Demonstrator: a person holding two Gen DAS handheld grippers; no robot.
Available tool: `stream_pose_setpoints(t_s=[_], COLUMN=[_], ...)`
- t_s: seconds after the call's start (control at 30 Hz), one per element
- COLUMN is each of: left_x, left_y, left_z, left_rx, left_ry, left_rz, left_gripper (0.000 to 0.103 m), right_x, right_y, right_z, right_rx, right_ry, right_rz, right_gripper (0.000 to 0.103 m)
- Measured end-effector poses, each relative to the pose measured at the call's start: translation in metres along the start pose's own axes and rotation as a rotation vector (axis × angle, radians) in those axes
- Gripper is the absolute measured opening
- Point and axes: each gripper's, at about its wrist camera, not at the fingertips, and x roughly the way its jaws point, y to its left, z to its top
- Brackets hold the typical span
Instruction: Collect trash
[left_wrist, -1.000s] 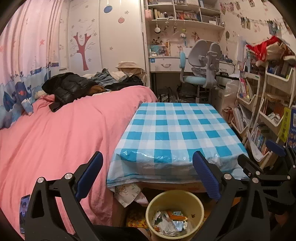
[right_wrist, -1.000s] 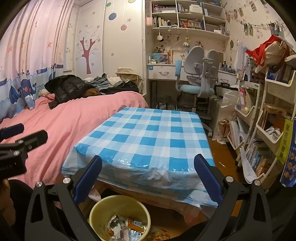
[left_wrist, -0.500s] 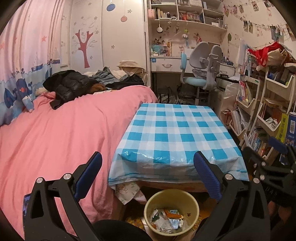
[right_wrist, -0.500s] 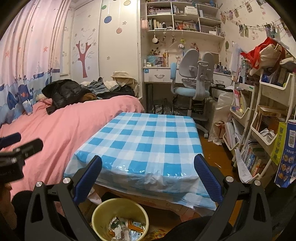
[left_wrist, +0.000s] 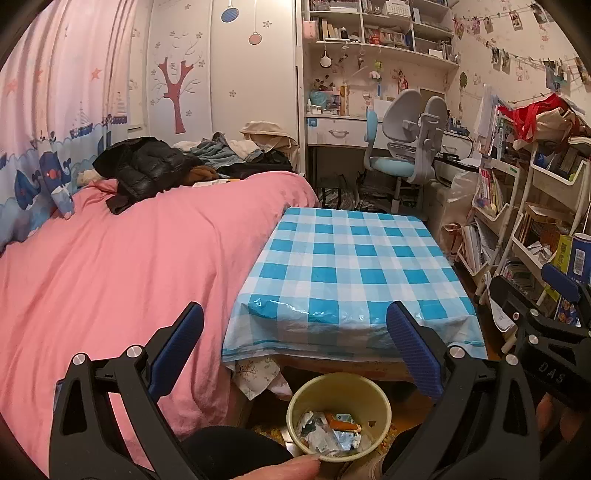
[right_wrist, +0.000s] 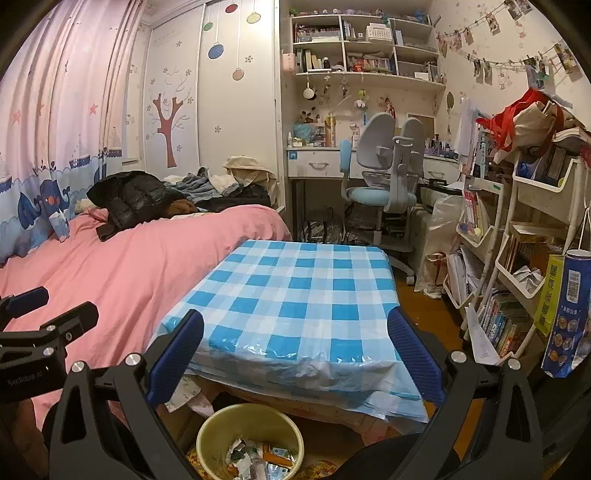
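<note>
Scanning from the left, I see the pink bed (left_wrist: 110, 266) pressed against the checked surface (left_wrist: 351, 266), which carries no litter that I can make out. My left tongs (left_wrist: 295, 350) gape wide and empty, raised above the yellow bin (left_wrist: 380, 402) at the surface's near edge, probably so a drop falls straight in. Crumpled wrappers (right_wrist: 258, 459) already lie inside the bin. My right tongs (right_wrist: 295, 350) are spread wide too, holding nothing, near the cluttered shelves (right_wrist: 524, 258).
</note>
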Motion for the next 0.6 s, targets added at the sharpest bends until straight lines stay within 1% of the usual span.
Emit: stream_pose_setpoints(t_s=[0.33, 0.6], left_x=[-0.0087, -0.0102], left_y=[0.0022, 0.0051], left_z=[-0.0003, -0.0028], left_rx=[-0.006, -0.026], left_ry=[0.008, 0.032], left_rz=[0.005, 0.009], left_gripper=[0.095, 0.095], right_x=[-0.0077, -0.0064], right_y=[0.0035, 0.0061], right_z=[0.0051, 0.0044], right_rx=[0.004, -0.006], right_ry=[-0.006, 0.011], right_rz=[-0.018, -0.008], right_gripper=[0.095, 0.095])
